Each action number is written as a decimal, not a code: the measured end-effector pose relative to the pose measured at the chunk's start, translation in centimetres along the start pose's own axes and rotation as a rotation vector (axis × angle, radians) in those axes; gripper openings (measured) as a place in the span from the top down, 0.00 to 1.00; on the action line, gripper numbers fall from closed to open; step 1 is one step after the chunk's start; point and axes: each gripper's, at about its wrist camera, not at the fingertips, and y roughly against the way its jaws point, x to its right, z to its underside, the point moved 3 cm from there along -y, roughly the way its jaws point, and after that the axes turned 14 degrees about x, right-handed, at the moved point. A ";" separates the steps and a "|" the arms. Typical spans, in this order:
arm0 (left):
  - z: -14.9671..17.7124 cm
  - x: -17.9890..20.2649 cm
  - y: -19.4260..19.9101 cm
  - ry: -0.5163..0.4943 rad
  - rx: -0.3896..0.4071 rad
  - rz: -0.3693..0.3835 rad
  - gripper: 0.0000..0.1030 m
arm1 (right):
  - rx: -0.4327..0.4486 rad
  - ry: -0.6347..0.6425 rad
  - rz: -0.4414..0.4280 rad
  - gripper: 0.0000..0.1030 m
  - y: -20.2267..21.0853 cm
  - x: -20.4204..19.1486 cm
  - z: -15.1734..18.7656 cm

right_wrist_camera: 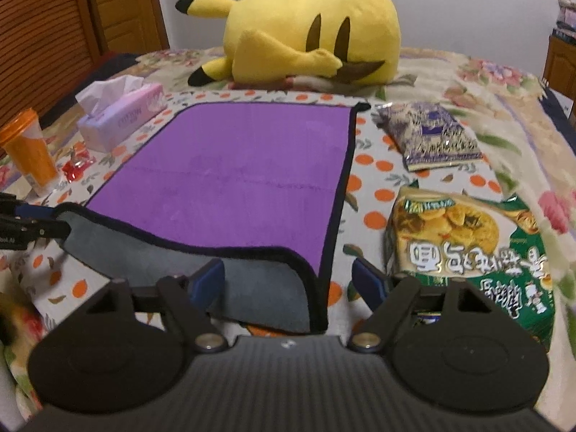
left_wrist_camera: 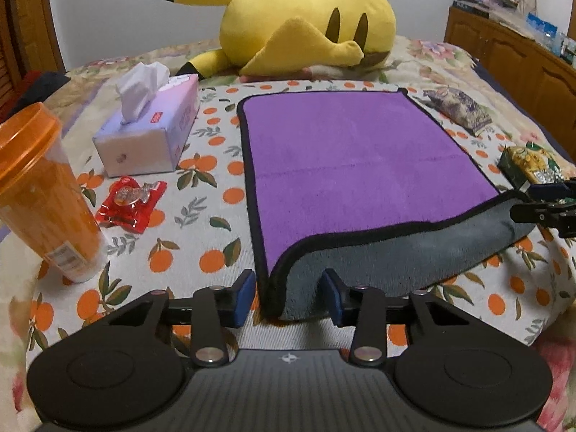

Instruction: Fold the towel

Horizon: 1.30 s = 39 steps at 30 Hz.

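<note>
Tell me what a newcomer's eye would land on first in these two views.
First the big yellow plush lying on its side at the far end of the bed, then the purple towel spread flat in the middle. The towel's near edge is lifted, showing its grey underside, with the left tongs and right tongs open around its two near corners.

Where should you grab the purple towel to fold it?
Grab the towel by its two near corners, coming from the near edge. That edge is already curled up showing the gray underside, and the left gripper and right gripper sit open around those corners.
</note>
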 end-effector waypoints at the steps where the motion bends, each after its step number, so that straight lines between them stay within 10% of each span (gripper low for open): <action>1: 0.1 0.0 -0.1 0.003 -0.004 0.003 0.64 | -0.005 -0.003 -0.003 0.25 -0.1 0.1 0.1; 5: 0.3 0.0 -0.1 0.021 -0.016 0.022 0.72 | -0.030 -0.023 -0.020 0.29 -0.4 0.3 0.4; 20: 0.3 0.3 0.0 0.010 0.010 0.014 0.92 | -0.044 0.013 -0.001 0.94 -0.5 0.3 0.6; 39: -2.6 1.2 3.3 0.012 0.198 0.009 0.94 | 0.127 0.003 -0.008 0.96 1.4 0.6 -2.0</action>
